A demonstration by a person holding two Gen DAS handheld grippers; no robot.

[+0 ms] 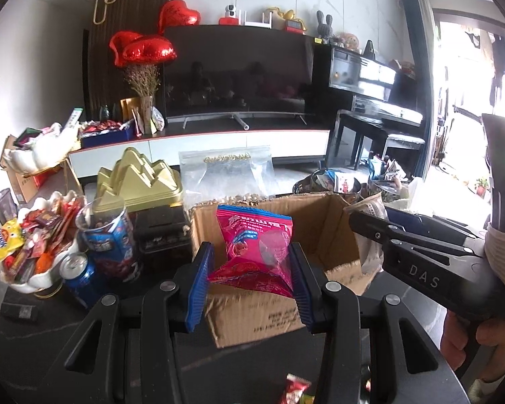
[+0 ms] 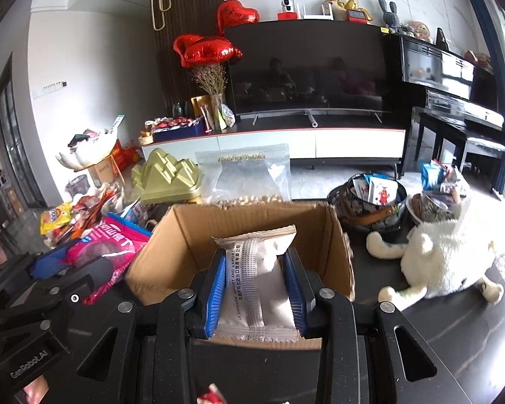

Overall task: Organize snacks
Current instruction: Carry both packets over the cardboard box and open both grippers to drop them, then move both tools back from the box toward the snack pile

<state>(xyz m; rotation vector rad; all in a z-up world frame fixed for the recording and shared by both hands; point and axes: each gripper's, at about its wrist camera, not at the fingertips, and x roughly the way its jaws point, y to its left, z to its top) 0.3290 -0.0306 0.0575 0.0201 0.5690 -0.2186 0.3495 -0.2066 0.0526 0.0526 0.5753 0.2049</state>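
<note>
Both grippers hover at the open cardboard box (image 2: 252, 235) on the table, the left gripper (image 1: 249, 266) with jaws narrowed on a pink snack packet (image 1: 256, 252), the right gripper (image 2: 256, 286) clamping a silver packet (image 2: 256, 289), seemingly ready to drop them in.

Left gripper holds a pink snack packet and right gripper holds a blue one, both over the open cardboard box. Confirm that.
Wrong colour: the right gripper holds a silver-white foil packet, as the right wrist view shows. The left gripper does hold the pink snack packet, both over the open cardboard box.
</note>
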